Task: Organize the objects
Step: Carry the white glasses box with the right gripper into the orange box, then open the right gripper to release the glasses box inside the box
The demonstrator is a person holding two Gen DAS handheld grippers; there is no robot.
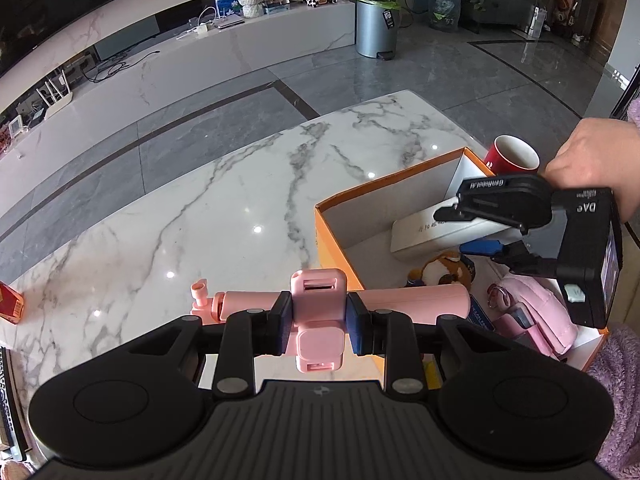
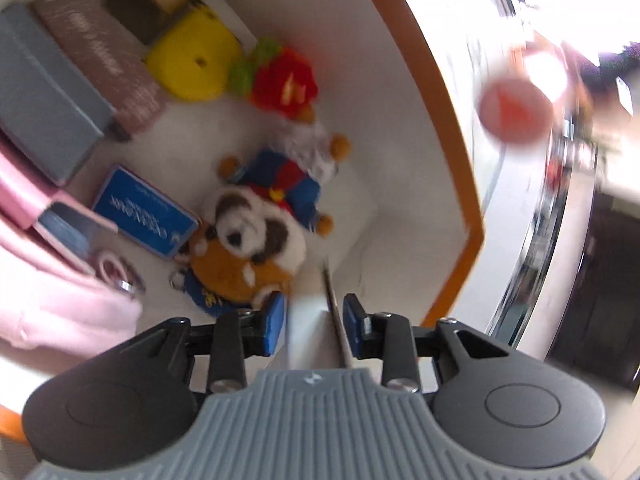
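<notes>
Left tongs tilt down over the bench, clamped on the pink selfie stick; right tongs dip into the orange box, apart around a white case.

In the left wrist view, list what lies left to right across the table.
Red carton at the left edge → pink selfie stick between the left fingers → orange box → red mug behind the box.
</notes>
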